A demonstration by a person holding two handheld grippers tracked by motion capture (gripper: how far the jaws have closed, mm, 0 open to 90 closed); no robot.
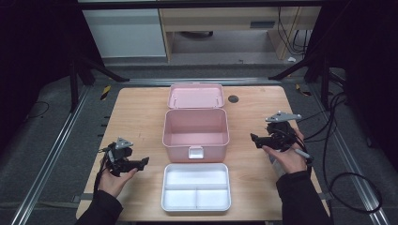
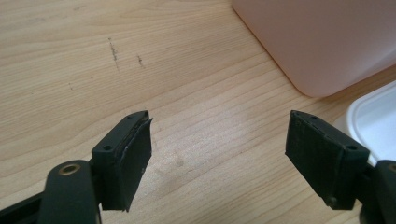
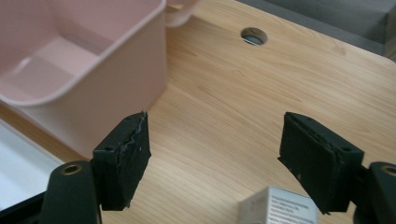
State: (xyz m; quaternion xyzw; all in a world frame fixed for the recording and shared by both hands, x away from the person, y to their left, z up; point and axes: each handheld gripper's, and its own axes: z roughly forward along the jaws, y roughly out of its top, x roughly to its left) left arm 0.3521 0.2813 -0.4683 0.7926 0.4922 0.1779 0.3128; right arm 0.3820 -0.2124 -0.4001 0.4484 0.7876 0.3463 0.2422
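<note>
1 pink box (image 1: 195,127) w/ open lid, 1 white tray (image 1: 195,186), 2 tools.

box (image 1: 195,127) mid-table (image 1: 141,112), lid (image 1: 195,96) open behind it, tray (image 1: 195,186) just before it, left gripper (image 1: 142,162) left of tray, right gripper (image 1: 256,139) right of box, hole (image 1: 233,99) right of lid

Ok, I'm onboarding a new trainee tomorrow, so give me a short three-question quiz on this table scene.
1. True or false: the pink plastic storage box has its lid open.
2. How many compartments does the white plastic divided tray have? A) two B) three C) five
3. What state are the left gripper and the right gripper in, and do they hold anything?

Key:
1. True; the lid lies back behind the box.
2. B: one long, two small.
3. Both are open and hold nothing; bare wooden table shows between the jaws.
</note>
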